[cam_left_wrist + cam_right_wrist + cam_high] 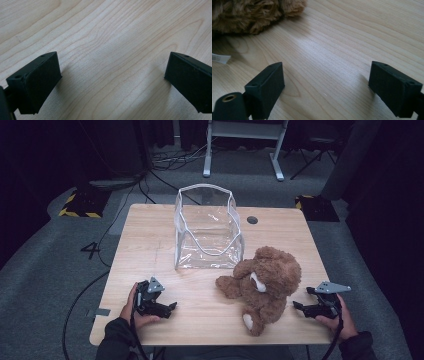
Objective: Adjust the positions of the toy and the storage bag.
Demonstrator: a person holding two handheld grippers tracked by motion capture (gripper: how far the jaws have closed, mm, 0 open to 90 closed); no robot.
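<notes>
Brown fluffy plush teddy bear (262, 287), one, is lying on the light wooden table (150, 245) right of centre, just in front of one clear plastic zip pouch (207, 227) standing open. Two grippers: left gripper (170, 307) and right gripper (298, 306) are resting low near the front edge, pointing inward, jaws spread, gripping nothing.
</notes>
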